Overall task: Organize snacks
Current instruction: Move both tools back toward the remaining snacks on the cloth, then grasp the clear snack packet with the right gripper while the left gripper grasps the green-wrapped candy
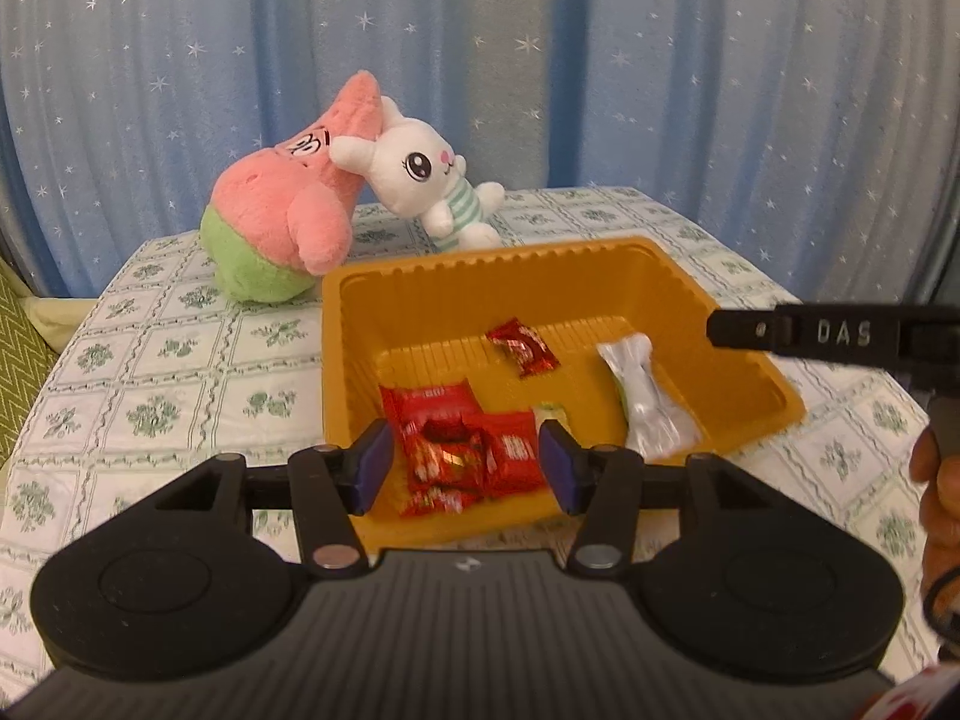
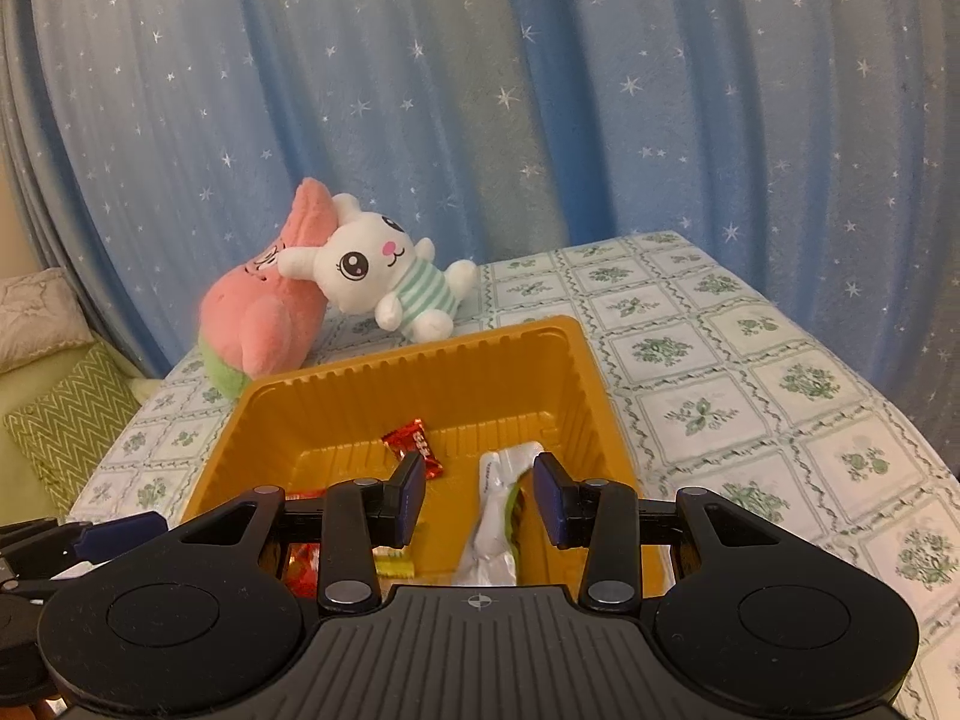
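An orange plastic tray (image 1: pixel 600 258) (image 2: pixel 420 360) stands on the floral tablecloth. In it lie a heap of red snack packets (image 1: pixel 456 444), a small red candy (image 1: pixel 522 348) (image 2: pixel 414 447), a long silver-white packet (image 1: pixel 645 396) (image 2: pixel 495 516) and a small yellow-green sweet (image 1: pixel 552 414) (image 2: pixel 393 567). My left gripper (image 1: pixel 467 462) hovers over the tray's near edge, open, with the red heap showing in the gap between its pads. My right gripper (image 2: pixel 480 492) is open above the silver-white packet and does not touch it. One of its fingers (image 1: pixel 780 333) reaches in from the right of the left wrist view.
A pink and green plush (image 1: pixel 282 204) (image 2: pixel 264 312) and a white rabbit plush (image 1: pixel 420 180) (image 2: pixel 372 270) lean together behind the tray. A starred blue curtain (image 1: pixel 660 60) hangs behind the table. A green zigzag cushion (image 2: pixel 66 420) lies off the table's left side. A hand (image 1: pixel 936 480) shows at the right edge.
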Action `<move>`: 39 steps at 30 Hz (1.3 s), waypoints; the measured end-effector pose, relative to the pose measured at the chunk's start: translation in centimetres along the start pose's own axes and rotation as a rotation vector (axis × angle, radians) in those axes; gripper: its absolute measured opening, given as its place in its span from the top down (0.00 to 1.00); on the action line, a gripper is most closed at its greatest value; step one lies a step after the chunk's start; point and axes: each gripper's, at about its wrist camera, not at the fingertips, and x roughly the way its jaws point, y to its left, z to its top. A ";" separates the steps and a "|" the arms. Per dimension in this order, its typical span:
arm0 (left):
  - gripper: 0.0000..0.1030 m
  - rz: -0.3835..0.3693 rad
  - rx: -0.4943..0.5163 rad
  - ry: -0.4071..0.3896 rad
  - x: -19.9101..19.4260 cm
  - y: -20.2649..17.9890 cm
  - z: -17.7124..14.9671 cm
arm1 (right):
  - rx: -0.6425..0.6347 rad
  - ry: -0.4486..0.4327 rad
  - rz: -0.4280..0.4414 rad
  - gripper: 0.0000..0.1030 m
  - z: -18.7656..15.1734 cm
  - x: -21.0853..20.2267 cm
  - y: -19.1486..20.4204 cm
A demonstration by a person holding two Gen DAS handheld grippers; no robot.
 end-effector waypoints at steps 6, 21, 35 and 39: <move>0.47 -0.001 0.004 0.002 -2.7 -0.5 -2.1 | -0.001 -0.013 0.001 0.53 -1.0 -2.7 -0.8; 0.35 0.014 -0.050 -0.034 -10.4 -1.8 -7.7 | -0.035 0.045 0.029 0.39 -5.8 -9.4 -2.5; 0.28 0.018 -0.079 0.024 -13.4 -2.7 -13.6 | -0.137 0.185 0.073 0.37 -12.4 -12.1 -2.4; 0.28 0.017 -0.079 0.044 -13.0 -2.6 -14.1 | -0.209 0.198 0.084 0.37 -13.2 -11.8 -1.5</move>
